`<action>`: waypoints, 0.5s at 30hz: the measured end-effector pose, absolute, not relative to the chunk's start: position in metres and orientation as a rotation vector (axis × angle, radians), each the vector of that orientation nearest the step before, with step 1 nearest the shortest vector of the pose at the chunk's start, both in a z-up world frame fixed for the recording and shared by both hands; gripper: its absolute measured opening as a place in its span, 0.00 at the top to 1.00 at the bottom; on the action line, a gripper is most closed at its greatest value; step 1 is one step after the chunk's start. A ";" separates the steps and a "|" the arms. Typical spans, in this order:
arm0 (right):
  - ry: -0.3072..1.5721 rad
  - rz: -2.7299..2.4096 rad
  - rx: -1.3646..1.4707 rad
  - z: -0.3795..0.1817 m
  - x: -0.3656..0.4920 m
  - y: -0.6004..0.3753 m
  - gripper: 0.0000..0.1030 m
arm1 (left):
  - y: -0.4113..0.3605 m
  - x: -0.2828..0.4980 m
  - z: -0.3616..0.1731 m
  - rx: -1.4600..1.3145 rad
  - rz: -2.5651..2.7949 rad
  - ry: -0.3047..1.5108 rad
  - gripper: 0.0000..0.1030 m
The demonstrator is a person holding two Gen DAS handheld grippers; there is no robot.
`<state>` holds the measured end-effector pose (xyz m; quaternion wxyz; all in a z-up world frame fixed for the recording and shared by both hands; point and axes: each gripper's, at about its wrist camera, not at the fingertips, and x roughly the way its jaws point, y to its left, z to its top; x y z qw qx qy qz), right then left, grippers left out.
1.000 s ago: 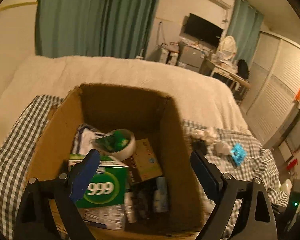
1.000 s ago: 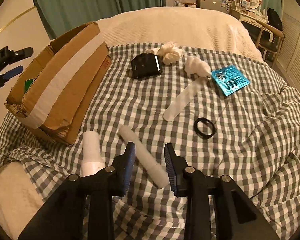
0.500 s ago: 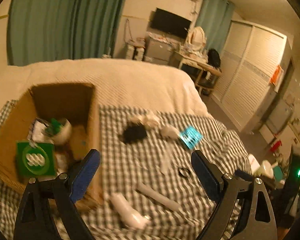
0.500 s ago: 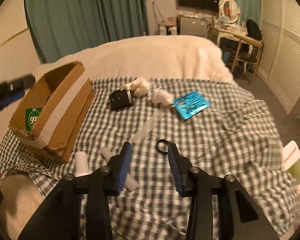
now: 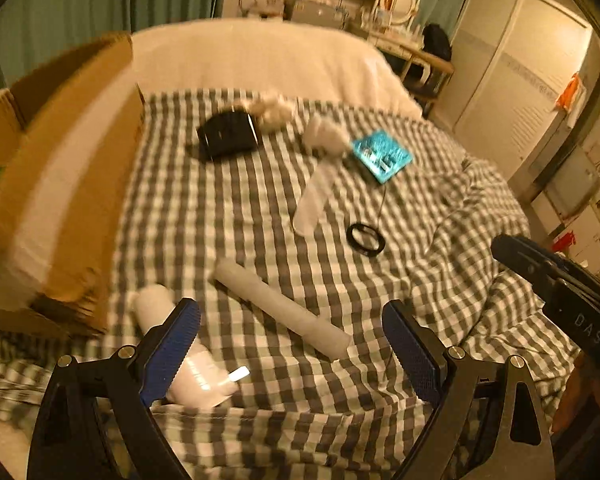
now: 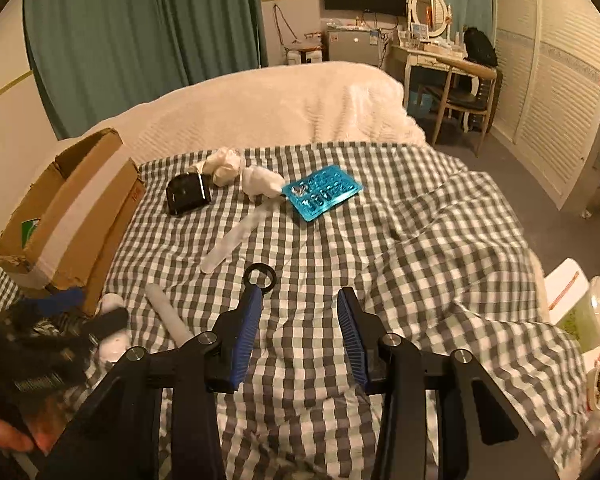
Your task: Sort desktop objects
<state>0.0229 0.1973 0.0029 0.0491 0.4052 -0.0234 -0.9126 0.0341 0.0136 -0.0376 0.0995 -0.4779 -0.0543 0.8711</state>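
Loose objects lie on a checked cloth [image 5: 204, 216]: a black box [image 5: 227, 136], white crumpled wads [image 5: 274, 110], a turquoise card [image 5: 382, 155], a clear flat strip [image 5: 312, 200], a black ring [image 5: 365, 239], a white rod [image 5: 280, 308] and a white bottle [image 5: 188, 356]. A cardboard box [image 5: 56, 184] stands at the left. My left gripper [image 5: 290, 334] is open and empty, low over the rod and bottle. My right gripper [image 6: 298, 312] is open and empty, just behind the ring [image 6: 260, 278]. The box [image 6: 66, 216] and the card [image 6: 322, 192] show in the right wrist view.
A white bedspread [image 6: 268, 108] lies beyond the cloth. A desk with a chair [image 6: 452, 80] and louvred wardrobe doors [image 6: 556, 80] stand at the right. Containers [image 6: 588, 312] sit by the bed's right edge. The cloth is rumpled at the right [image 6: 460, 240].
My left gripper swung from above the cardboard box rightward and down over the rod and bottle. My right gripper pulled back and rose, and its jaws opened wider.
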 end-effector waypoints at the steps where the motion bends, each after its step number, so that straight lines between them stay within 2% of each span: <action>1: -0.072 -2.765 1.238 -0.003 0.018 0.197 0.62 | 0.016 0.029 -0.044 -1.436 2.563 -0.178 0.08; 12: 0.042 -2.620 1.286 -0.062 -0.056 0.162 0.61 | 0.020 -0.002 -0.103 -1.660 2.544 -0.234 0.08; 15: 0.052 -2.580 1.330 -0.084 -0.071 0.154 0.61 | 0.020 -0.004 -0.108 -1.634 2.566 -0.226 0.13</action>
